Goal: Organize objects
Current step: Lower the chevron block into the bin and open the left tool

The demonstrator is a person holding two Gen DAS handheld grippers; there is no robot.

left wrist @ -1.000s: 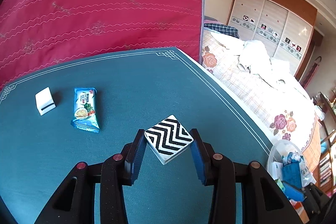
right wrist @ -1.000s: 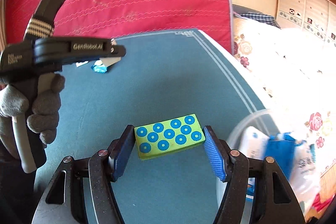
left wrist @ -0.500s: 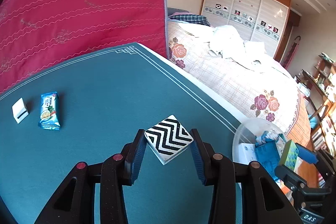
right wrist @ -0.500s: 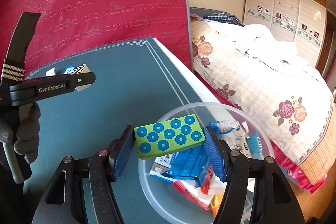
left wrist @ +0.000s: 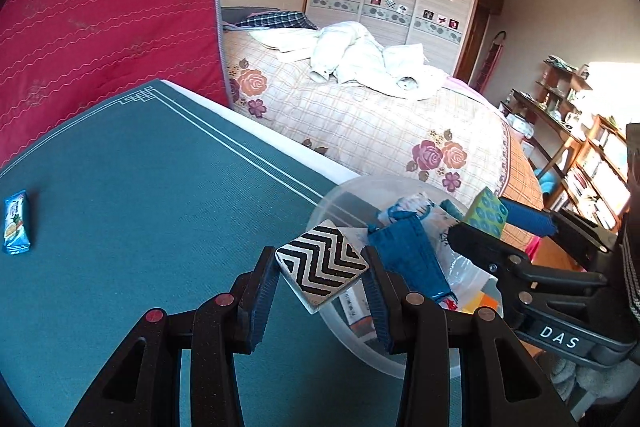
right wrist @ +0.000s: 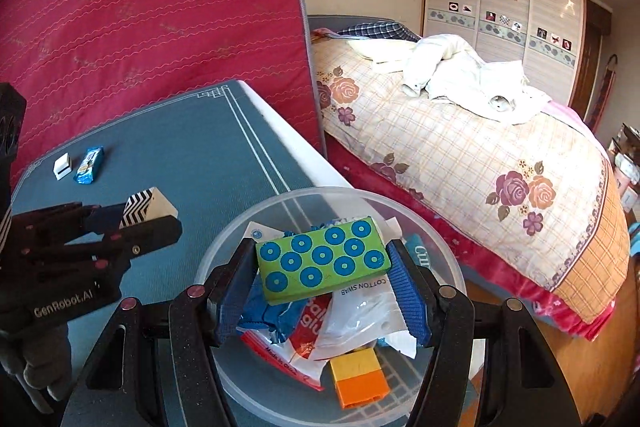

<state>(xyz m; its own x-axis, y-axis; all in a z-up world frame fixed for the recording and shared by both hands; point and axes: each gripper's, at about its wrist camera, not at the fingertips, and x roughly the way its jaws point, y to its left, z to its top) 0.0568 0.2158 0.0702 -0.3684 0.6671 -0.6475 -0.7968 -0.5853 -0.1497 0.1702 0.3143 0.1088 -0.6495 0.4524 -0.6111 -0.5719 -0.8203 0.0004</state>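
My left gripper (left wrist: pixel 322 269) is shut on a black-and-white zigzag block (left wrist: pixel 322 263) and holds it over the near rim of a clear plastic bowl (left wrist: pixel 340 197). My right gripper (right wrist: pixel 322 273) is shut on a green block with blue dots (right wrist: pixel 322 261), held above the bowl (right wrist: pixel 452 267), which holds packets, a cotton-swab bag and a yellow-orange block (right wrist: pixel 358 377). The green block (left wrist: pixel 486 213) and the right gripper also show in the left wrist view. The left gripper with the zigzag block (right wrist: pixel 146 207) shows at the left of the right wrist view.
The bowl sits at the right edge of a teal table (left wrist: pixel 140 187). A blue snack packet (right wrist: pixel 89 165) and a small white box (right wrist: pixel 63 166) lie at its far left. A red mattress (right wrist: pixel 140 7) stands behind; a bed (right wrist: pixel 460 147) lies to the right.
Both grippers have swung right from over the table to the bowl, each still holding its block. The right gripper now holds the green block over the bowl's middle.
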